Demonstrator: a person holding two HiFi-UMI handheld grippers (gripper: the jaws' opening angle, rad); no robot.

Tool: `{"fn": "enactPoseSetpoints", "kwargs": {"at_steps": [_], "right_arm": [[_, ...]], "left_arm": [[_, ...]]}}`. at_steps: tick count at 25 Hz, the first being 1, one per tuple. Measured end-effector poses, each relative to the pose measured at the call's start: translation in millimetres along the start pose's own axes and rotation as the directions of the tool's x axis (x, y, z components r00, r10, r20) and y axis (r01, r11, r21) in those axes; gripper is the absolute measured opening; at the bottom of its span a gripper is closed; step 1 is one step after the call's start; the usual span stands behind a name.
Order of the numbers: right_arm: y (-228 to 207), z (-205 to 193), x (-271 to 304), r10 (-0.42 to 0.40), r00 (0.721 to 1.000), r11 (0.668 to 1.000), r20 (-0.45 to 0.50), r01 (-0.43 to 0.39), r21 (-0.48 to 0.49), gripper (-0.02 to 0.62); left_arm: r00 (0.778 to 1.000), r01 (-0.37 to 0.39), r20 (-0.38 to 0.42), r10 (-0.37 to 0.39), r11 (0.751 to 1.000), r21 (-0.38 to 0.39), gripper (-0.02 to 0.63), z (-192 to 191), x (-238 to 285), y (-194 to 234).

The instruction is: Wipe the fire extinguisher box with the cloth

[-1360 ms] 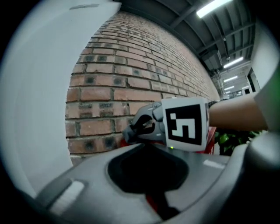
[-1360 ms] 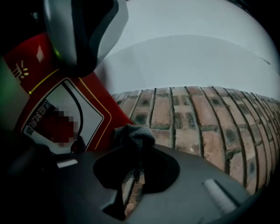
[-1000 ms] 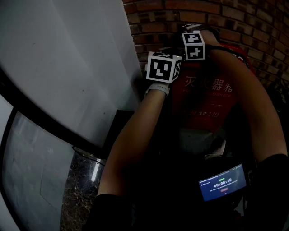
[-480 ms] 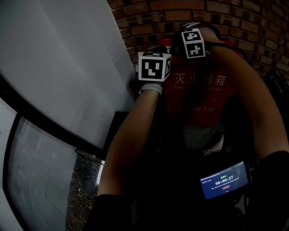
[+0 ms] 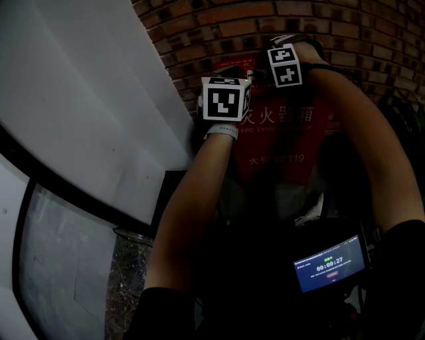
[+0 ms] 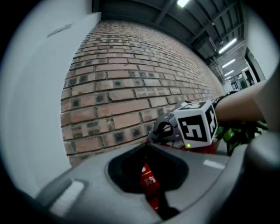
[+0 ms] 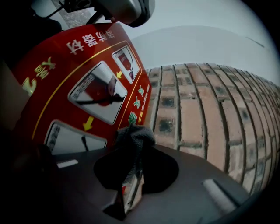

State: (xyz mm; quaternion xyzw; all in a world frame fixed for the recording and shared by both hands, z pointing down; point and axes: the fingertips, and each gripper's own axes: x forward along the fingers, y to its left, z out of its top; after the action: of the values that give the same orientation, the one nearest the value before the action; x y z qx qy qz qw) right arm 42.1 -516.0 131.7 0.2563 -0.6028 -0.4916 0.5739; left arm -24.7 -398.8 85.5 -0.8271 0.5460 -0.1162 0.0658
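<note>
Here, the red fire extinguisher box (image 5: 285, 143) was seen standing against the brick wall (image 5: 219, 20), its front w/ white characters and "119" turned toward the head view. Both arms were stretched toward the box's upper part. The L gripper (image 6: 151, 186) was held by the upper L corner, close to the white panel (image 5: 86, 99), and the R gripper (image 7: 130, 179) was held further R and nearer the wall. In the R gripper view the jaws were found clamped on a dark grey cloth (image 7: 133, 136), a bunch of which stuck out past the tips. That bunch was held right at the box's edge, where a red face w/ instruction pics met the brick, but contact couldn't be confirmed. In the L gripper view the jaws were drawn together w/ nothing gripped, and only a thin strip of the red box was visible in the slit between them. From that same view the R gripper's marker cube (image 6: 195, 124) was seen above the box top, w/ green plant (image 6: 238, 131) leaves behind it. A lit screen (image 5: 330, 265) was seen low at the R of the head view, near the person's body.
</note>
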Motion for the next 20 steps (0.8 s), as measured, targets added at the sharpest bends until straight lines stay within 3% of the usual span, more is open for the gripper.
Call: {"fn": "enactPoseSetpoints", "kwargs": {"at_steps": [3, 11, 20], "right_arm": [[6.0, -24.5, -6.5, 0.002, 1.000, 1.000, -0.019, -0.002, 0.025, 0.035], [25.9, -99.7, -24.3, 0.011, 0.996, 0.995, -0.089, -0.002, 0.099, 0.035], [39.0, -149.0, -38.0, 0.020, 0.982, 0.994, -0.188, 0.000, 0.107, 0.035]], "left_arm": [[0.999, 0.048, 0.005, -0.048, 0.998, -0.043, 0.003, 1.3, 8.3, -22.0], [0.996, 0.091, 0.020, -0.090, 0.995, -0.039, 0.003, 13.5, 19.7, -70.9], [0.997, 0.068, 0.028, -0.067, 0.997, -0.030, 0.002, 12.7, 22.5, -73.4]]}}
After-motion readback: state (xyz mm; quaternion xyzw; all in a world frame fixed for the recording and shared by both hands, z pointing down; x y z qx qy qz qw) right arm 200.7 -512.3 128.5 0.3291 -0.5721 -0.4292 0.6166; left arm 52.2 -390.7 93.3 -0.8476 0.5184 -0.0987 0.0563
